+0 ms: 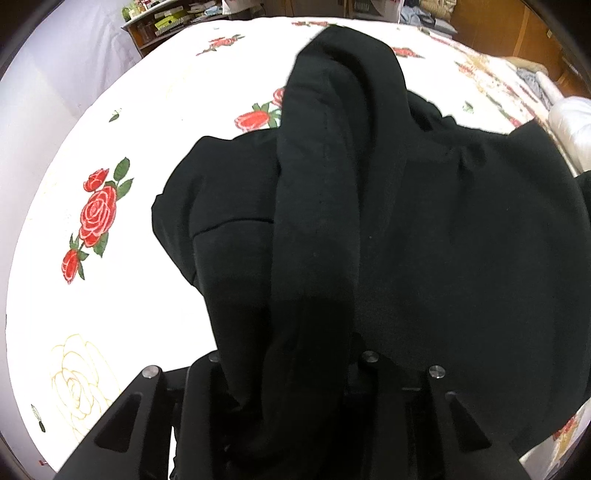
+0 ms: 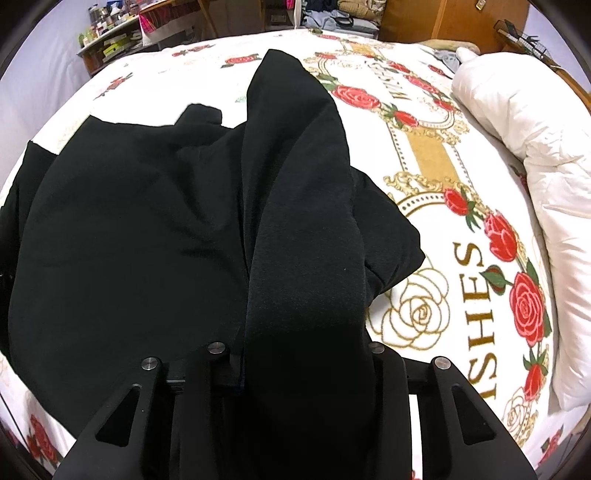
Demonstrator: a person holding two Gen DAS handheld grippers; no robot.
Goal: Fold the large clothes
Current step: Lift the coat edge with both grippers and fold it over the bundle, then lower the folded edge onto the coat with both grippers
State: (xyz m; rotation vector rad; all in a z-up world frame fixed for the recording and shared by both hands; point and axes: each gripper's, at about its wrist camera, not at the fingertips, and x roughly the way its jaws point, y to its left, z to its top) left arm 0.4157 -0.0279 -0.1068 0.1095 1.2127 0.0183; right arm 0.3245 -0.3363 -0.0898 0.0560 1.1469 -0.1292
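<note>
A large black garment [image 1: 424, 221] lies partly spread on a white bedspread with red roses [image 1: 96, 218]. My left gripper [image 1: 291, 376] is shut on a fold of the black garment, which drapes up and over the fingers and hides the tips. The same garment [image 2: 129, 229] fills the right wrist view. My right gripper [image 2: 295, 369] is shut on another fold of it, which runs away from the fingers toward the far side of the bed. The fingertips are hidden by cloth.
A white duvet or pillow [image 2: 524, 155] lies along the bed's right side. A cluttered shelf [image 2: 110, 40] and wooden furniture [image 2: 443, 18] stand beyond the far edge. The bedspread [image 2: 461, 258] carries gold lettering and roses.
</note>
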